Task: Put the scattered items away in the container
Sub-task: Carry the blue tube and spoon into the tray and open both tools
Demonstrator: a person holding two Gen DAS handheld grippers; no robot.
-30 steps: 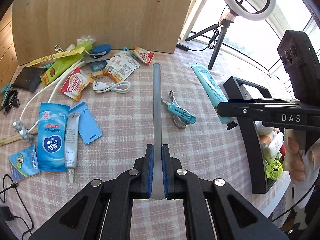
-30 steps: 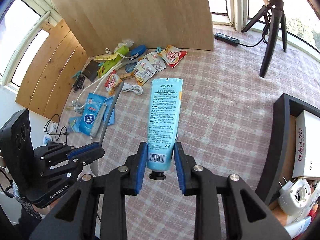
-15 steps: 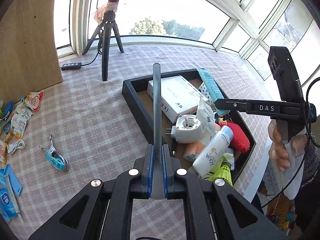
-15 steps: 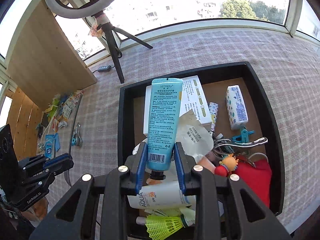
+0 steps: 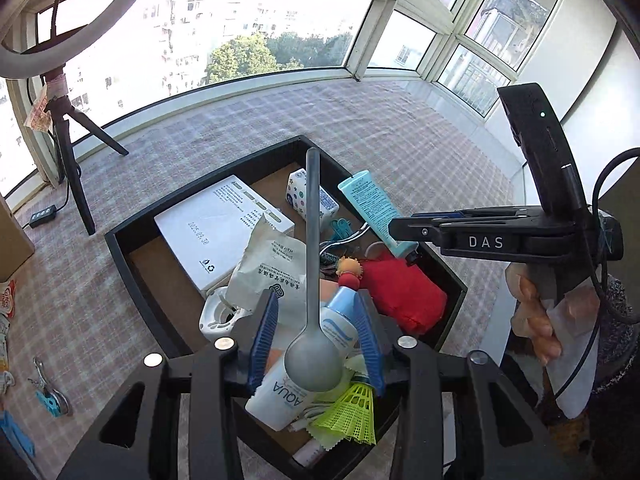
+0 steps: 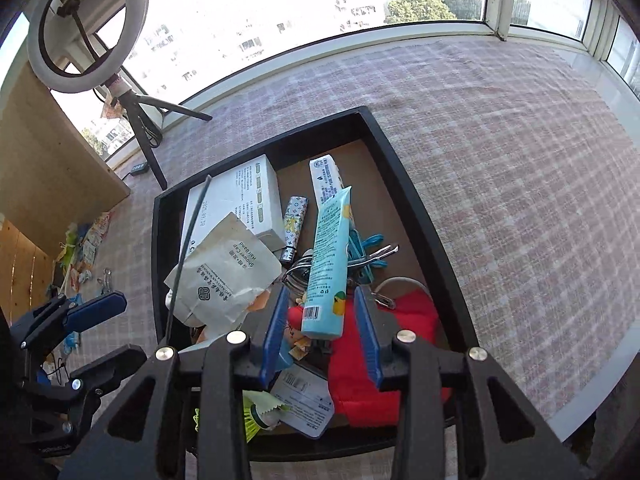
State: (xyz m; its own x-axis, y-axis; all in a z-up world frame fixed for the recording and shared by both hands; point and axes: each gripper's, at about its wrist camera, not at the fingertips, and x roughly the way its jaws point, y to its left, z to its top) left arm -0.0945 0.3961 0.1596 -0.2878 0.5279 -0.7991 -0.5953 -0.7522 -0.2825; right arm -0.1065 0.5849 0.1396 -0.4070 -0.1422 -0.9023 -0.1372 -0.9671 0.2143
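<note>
Both grippers hang over the black tray [image 5: 120, 248], which is full of items. My left gripper [image 5: 316, 320] has its jaws opening. A grey spoon [image 5: 314, 364] sits loose between its blue pads, bowl toward the camera, and neither pad touches it. My right gripper [image 6: 320, 320] is also opening, and a light blue tube [image 6: 326, 264] leans free between its pads above the tray [image 6: 420, 216]. In the left wrist view the right gripper [image 5: 402, 226] and the tube [image 5: 372, 204] appear at the right. The right wrist view has the left gripper [image 6: 124, 326] at the lower left.
The tray holds a white box [image 5: 224, 228], a shower cap packet [image 5: 268, 268], a red pouch [image 5: 404, 292], a sunscreen bottle [image 5: 288, 392] and a green shuttlecock [image 5: 352, 412]. A ring light tripod [image 5: 68, 152] stands on the checked cloth. Scattered packets [image 6: 84, 240] lie by the wooden board [image 6: 40, 152].
Both grippers swung from the scattered items to above the tray. Both jaws have spread, the spoon has slipped back with its bowl between the pads, and the tube has tilted free.
</note>
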